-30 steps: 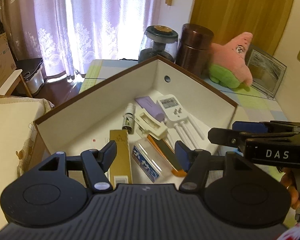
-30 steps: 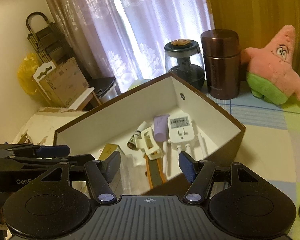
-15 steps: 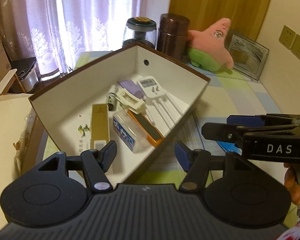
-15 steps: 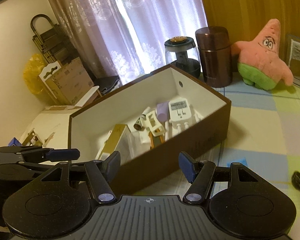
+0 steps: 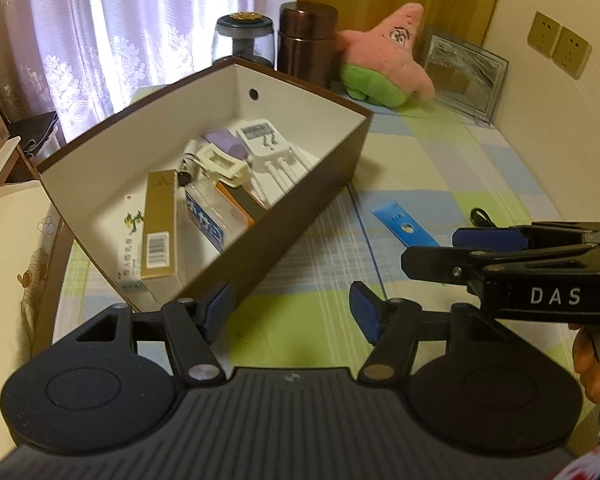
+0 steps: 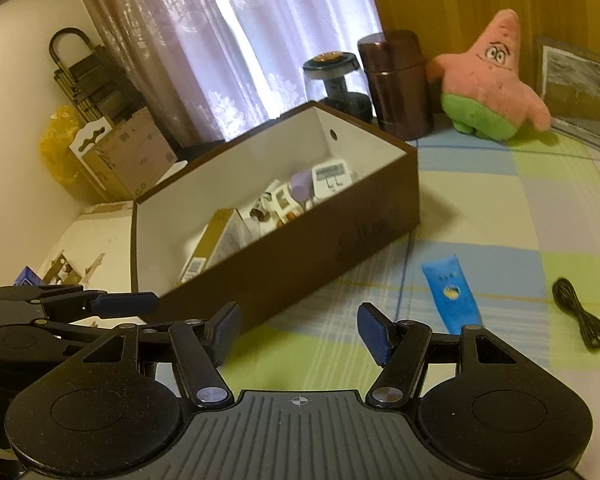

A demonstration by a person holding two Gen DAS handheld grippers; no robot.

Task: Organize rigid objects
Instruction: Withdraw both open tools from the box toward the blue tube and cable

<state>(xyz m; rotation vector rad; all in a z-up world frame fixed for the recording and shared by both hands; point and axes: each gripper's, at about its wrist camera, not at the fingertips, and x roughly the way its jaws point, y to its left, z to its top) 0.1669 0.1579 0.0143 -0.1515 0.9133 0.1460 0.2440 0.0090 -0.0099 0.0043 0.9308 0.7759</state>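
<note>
A brown box with a white inside (image 5: pixel 324 200) (image 6: pixel 340 232) stands on the checked tablecloth. It holds several items: a gold carton (image 5: pixel 160 224), a white adapter (image 5: pixel 262 140), a purple tube (image 5: pixel 226 144) and a blue-labelled clear case (image 5: pixel 208 220). A blue tube (image 6: pixel 454 292) (image 5: pixel 404 226) lies on the cloth right of the box. My left gripper (image 5: pixel 290 314) is open and empty, in front of the box. My right gripper (image 6: pixel 300 330) is open and empty, near the box's front corner and left of the blue tube.
A black coiled cable (image 6: pixel 580 314) lies at the right. A glass jar (image 6: pixel 336 80), a brown canister (image 6: pixel 396 84), a pink star plush (image 6: pixel 488 80) and a framed picture (image 5: pixel 464 72) stand at the back. Cardboard boxes (image 6: pixel 128 152) sit beyond the table's left edge.
Both grippers have pulled back from over the box and shifted right; the box now sits farther off, and the blue tube and cable have come into view. Both stayed open.
</note>
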